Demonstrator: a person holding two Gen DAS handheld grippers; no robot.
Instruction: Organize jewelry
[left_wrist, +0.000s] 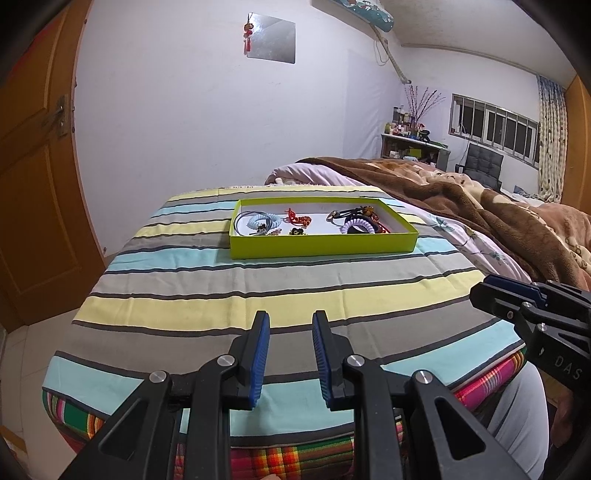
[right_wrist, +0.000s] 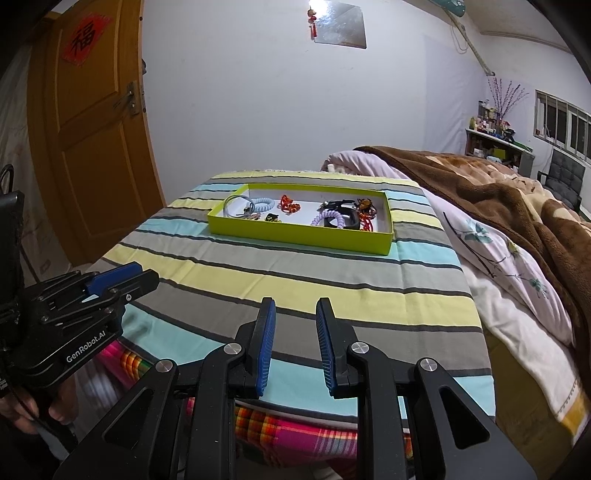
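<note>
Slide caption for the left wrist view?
Open left tongs hover over striped cloth, short of green tray of jewelry.

I count one lime-green tray (left_wrist: 321, 248) on the striped cloth (left_wrist: 258, 291). Inside it I make out two coiled hair ties, one pale blue (left_wrist: 261, 220) and one lilac (left_wrist: 356, 226), one thin grey hoop (left_wrist: 242, 218), one red-orange knotted cord (left_wrist: 297, 218) and one broad black band (right_wrist: 341, 220). The smaller pieces cluster too tightly for me to number. Two grippers are in sight, left (left_wrist: 290, 321) and right (right_wrist: 293, 308).
</note>
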